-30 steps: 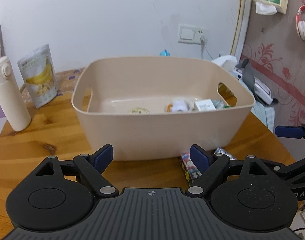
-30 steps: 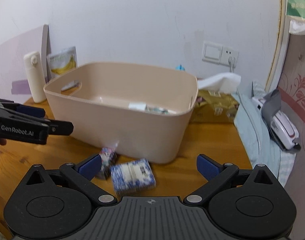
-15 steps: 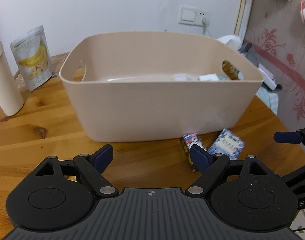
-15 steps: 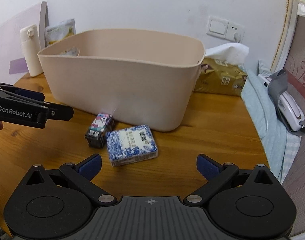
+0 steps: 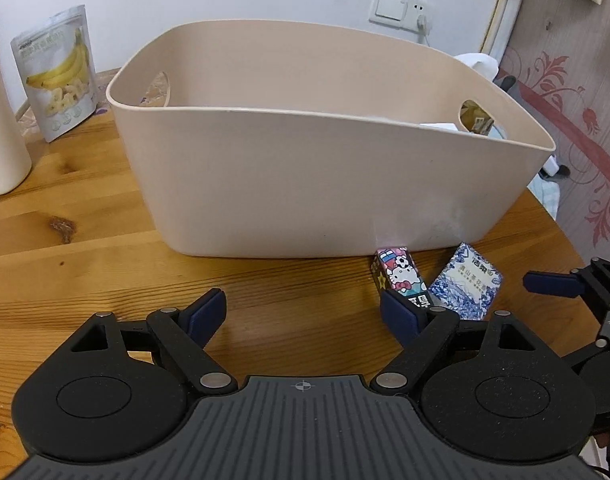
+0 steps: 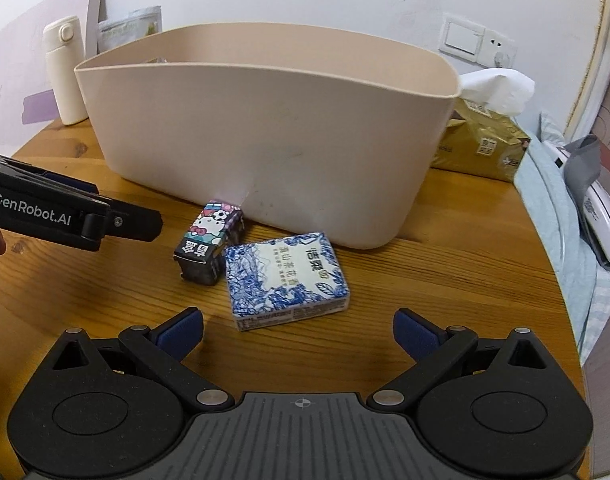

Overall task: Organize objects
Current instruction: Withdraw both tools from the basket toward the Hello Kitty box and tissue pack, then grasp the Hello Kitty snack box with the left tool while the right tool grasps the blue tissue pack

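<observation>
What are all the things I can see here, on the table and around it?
Storage bin: one, beige, middle of the wooden table.
Cartoon-cat carton: one, black and pink, lying before the bin.
Tissue pack: one, blue and white, beside the carton.
Banana chip pouch: one, silver, left of the bin.
Thermos: one, cream, table's left edge.
Gold tissue bag: one, right of the bin.
Wall switch and socket: white.
Left gripper: black, blue pads, open.
Right gripper: same, open, facing the tissue pack.

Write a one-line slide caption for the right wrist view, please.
Open right gripper faces a blue-patterned tissue pack and cartoon box before the beige bin.
</observation>
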Demonstrator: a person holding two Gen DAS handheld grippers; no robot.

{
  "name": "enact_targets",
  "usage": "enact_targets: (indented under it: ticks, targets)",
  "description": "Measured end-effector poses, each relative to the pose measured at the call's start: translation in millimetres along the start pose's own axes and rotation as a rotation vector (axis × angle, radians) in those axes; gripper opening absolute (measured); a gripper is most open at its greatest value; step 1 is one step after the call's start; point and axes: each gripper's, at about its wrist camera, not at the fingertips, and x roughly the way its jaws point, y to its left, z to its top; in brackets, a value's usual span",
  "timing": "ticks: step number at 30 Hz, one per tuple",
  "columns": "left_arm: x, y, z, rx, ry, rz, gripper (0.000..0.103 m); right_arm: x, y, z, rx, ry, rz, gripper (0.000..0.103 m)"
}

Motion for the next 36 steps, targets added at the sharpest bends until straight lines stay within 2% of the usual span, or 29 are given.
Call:
enact_targets:
  ticks: [17,23,28,36]
  targets:
    - [7.8,-0.2,7.6,0.008,-0.001,0.007,0.086,18.4,-5.4,8.5,0.047,-0.030,-0.031,0.103]
    - [6.2,-0.4,9.3,-0.007,-0.026,-0.012,0.086,19.5,-21.7,6.8,0.082,-0.032,-0.064,0.103]
    - [11.0,-2.2,10.4,-0.020,-0.017,-0.035,0.086,17.2,-33.2,4.3,0.091,-0.033,-0.100,0.103]
    - [17.6,-18.9,11.0,0.001,-0.023,-0.063,0.086,10.7,-38.8,-3.3,0.095,-0.029,-0.104,0.103]
